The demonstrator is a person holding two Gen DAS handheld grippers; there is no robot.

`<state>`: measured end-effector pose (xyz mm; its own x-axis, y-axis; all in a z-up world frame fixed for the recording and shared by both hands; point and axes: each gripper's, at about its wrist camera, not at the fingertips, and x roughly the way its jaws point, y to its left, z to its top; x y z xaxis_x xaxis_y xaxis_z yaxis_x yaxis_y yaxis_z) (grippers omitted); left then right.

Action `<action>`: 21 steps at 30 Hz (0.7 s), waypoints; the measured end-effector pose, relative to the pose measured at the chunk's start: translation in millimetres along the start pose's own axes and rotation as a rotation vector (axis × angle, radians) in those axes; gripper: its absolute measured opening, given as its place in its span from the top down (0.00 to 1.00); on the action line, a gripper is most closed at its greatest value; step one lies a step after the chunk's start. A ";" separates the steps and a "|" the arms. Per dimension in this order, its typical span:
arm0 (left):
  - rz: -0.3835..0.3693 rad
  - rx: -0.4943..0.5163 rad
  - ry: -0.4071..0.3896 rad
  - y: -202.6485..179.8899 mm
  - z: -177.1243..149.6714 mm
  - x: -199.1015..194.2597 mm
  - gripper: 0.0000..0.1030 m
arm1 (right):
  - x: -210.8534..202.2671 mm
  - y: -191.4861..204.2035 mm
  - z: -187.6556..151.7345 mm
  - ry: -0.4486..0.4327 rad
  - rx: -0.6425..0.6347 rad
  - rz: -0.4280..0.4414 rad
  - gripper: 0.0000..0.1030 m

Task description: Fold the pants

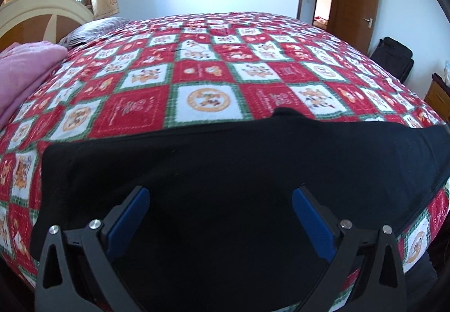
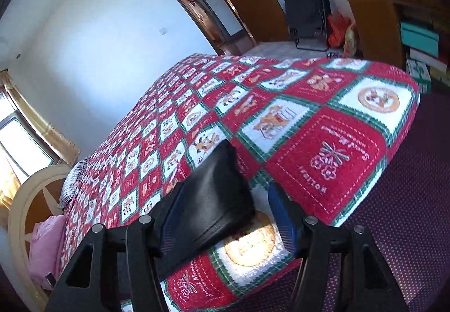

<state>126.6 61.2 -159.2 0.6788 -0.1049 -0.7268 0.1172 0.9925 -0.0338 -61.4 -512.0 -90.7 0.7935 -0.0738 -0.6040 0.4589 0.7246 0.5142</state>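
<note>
Black pants [image 1: 225, 160] lie flat along the near edge of the bed on a red, white and green patchwork quilt [image 1: 202, 70]. My left gripper [image 1: 220, 195] is open just above the pants, its blue pads wide apart and empty. In the right wrist view one end of the pants [image 2: 216, 194] shows near the quilt's corner [image 2: 323, 149]. My right gripper [image 2: 225, 196] is open; the pants' end lies between its fingers, nearer the left pad. I cannot tell whether the fingers touch the cloth.
A pink folded blanket [image 1: 25, 70] and a grey pillow [image 1: 92, 28] lie at the bed's head by the headboard [image 1: 36, 8]. A brown door [image 1: 357, 0], a black folded chair [image 2: 306, 8] and a wooden cabinet [image 2: 374, 8] stand beyond the bed. Purple carpet [image 2: 399, 213] lies beside the bed.
</note>
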 end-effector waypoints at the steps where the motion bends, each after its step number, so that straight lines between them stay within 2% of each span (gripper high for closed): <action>1: 0.002 -0.005 0.001 2.2 -1.1 0.1 0.00 | 0.8 -3.0 -1.4 0.014 0.016 0.015 0.40; 4: 0.002 -0.024 0.012 8.4 -4.8 3.8 0.00 | 9.1 -5.0 -7.5 0.059 0.044 0.061 0.40; 6: 0.001 -0.025 0.010 9.1 -6.0 4.7 0.00 | 14.0 -0.5 -9.2 0.066 0.019 0.053 0.40; 15: 0.004 -0.044 0.000 18.5 -7.0 2.8 0.00 | 26.3 -10.4 -9.0 0.070 0.087 0.125 0.41; 17: 0.004 -0.053 -0.001 20.8 -6.1 2.0 0.00 | 31.7 -11.7 -8.5 0.068 0.097 0.139 0.43; 20: 0.003 -0.061 -0.004 23.6 -5.7 0.8 0.00 | 33.5 -6.5 -9.5 0.073 0.079 0.134 0.59; 21: 0.005 -0.064 -0.003 24.8 -5.9 0.9 0.00 | 36.1 -6.5 -10.8 0.090 0.080 0.139 0.81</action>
<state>125.8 86.0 -164.7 0.6815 -0.1005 -0.7249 0.0676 0.9949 -0.0744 -40.1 -512.0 -122.5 0.8142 0.0881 -0.5739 0.3801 0.6664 0.6414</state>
